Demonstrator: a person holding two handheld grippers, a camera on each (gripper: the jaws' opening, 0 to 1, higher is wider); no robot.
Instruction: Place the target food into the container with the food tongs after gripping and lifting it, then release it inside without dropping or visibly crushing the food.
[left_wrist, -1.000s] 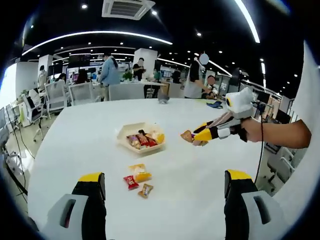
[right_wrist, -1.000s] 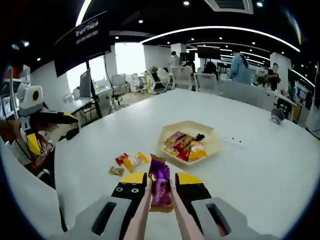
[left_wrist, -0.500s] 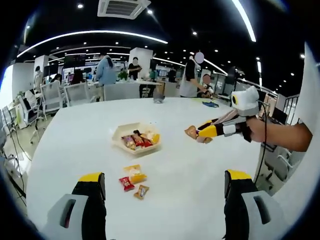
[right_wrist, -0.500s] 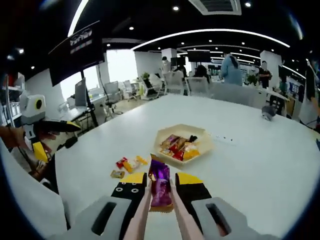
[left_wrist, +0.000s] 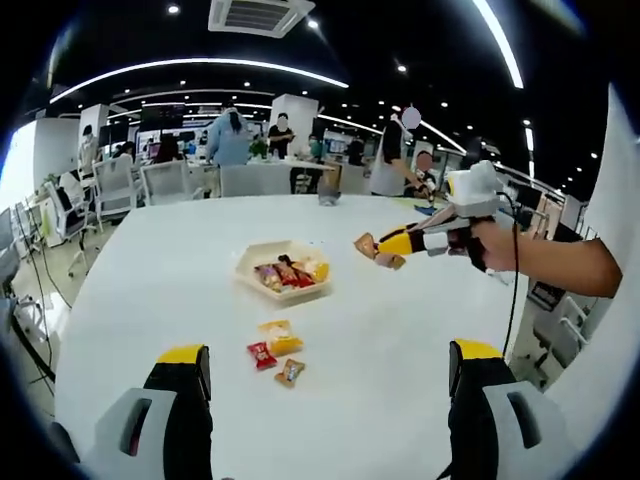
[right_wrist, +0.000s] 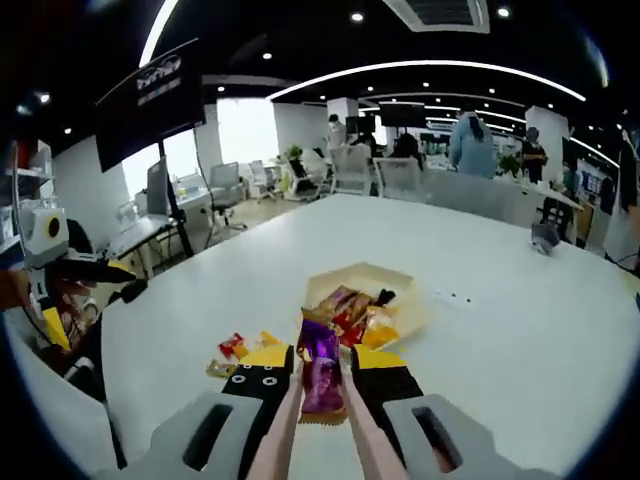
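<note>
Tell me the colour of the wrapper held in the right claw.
Purple, with an orange-brown edge: the snack packet shows best in the right gripper view.

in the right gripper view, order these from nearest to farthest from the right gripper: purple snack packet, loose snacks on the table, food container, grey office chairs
1. purple snack packet: clamped in the tongs that the right gripper squeezes.
2. loose snacks: on the white table, just left of the gripper tips.
3. food container: just beyond the packet, centre; close to call against the loose snacks.
4. grey office chairs: past the table's far edge.

Loose snacks (left_wrist: 274, 352) lie near container (left_wrist: 284, 272) on table (left_wrist: 180, 260).
</note>
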